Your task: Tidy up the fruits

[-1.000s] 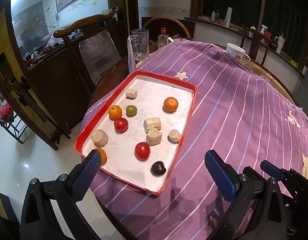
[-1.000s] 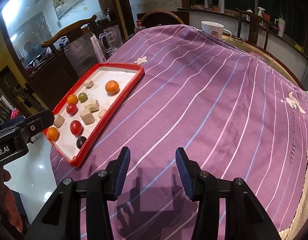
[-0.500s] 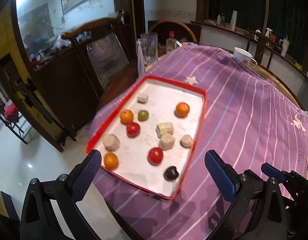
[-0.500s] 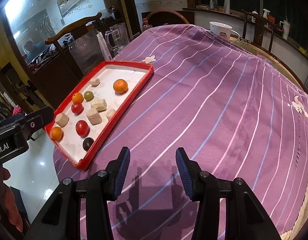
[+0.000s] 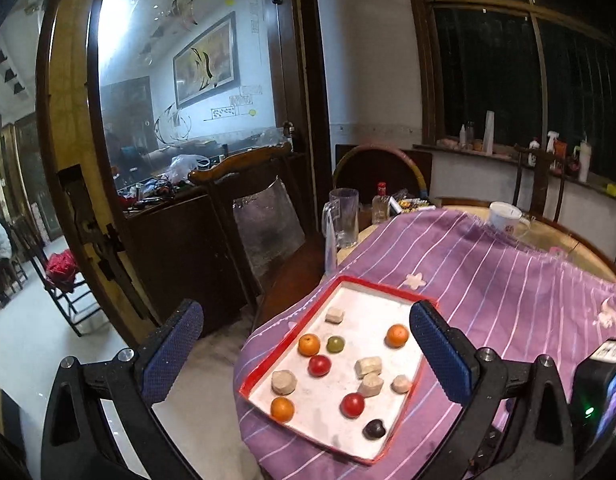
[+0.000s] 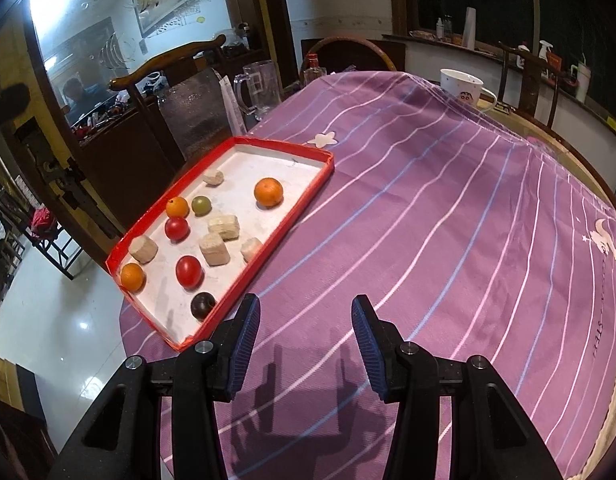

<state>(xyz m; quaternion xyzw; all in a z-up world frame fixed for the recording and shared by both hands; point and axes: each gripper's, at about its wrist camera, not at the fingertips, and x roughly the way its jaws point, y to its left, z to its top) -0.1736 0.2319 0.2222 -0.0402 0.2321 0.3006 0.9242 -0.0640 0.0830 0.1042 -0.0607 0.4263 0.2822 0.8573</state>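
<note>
**Fruit tray waits at the table edge, both grippers empty**

The red-rimmed tray [image 6: 228,307] sits on the purple striped cloth [image 6: 427,220] at the table's left edge. In it lie three oranges [image 6: 268,191], two red tomatoes [image 6: 188,271], a green fruit [image 6: 201,205], a dark plum [image 6: 202,305] and several pale blocks [image 6: 214,249], all apart from one another. The left gripper [image 5: 306,354] hangs spread wide above the tray, holding nothing. The right gripper [image 6: 306,336] hovers over bare cloth just right of the tray, partly spread and empty. A mug [image 6: 463,87] stands at the far side.
</note>
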